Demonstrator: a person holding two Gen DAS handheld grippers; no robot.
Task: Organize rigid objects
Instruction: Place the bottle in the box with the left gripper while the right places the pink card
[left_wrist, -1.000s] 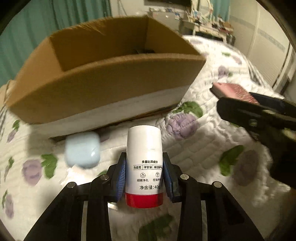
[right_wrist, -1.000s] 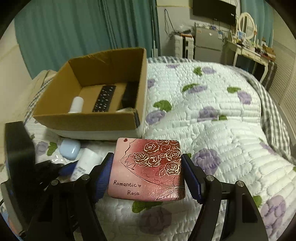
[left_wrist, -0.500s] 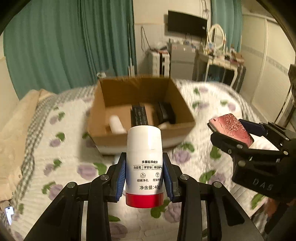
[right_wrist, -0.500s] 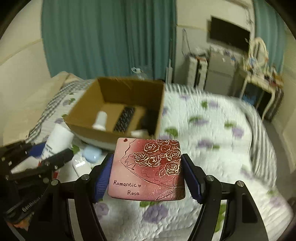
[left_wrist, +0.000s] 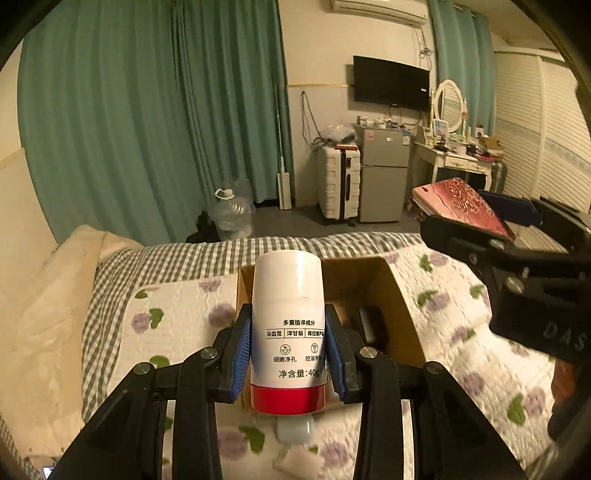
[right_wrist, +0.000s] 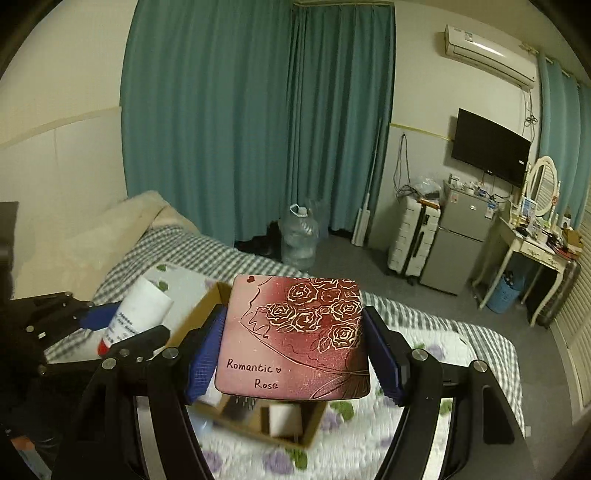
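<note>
My left gripper (left_wrist: 288, 354) is shut on a white bottle with a red base (left_wrist: 288, 325), held high above the bed. It also shows in the right wrist view (right_wrist: 133, 314). My right gripper (right_wrist: 293, 350) is shut on a flat red rose-patterned case (right_wrist: 295, 336) lettered "Romantic Rose"; the case also shows at the right of the left wrist view (left_wrist: 461, 206). An open cardboard box (left_wrist: 399, 295) sits on the quilt below both grippers, mostly hidden behind the held things. It holds dark items and a white object (right_wrist: 284, 419).
A floral quilt (left_wrist: 177, 325) covers the bed, with a checked sheet (left_wrist: 166, 258) and a cream pillow (left_wrist: 40, 306) at the left. Beyond the bed stand a water jug (right_wrist: 299, 240), a white suitcase (left_wrist: 338, 184), a small fridge (left_wrist: 382, 177) and a dressing table (right_wrist: 535, 251).
Both grippers have risen well above the bed with their loads. The box went from close in front to small and below. The room's far wall has come into view.
</note>
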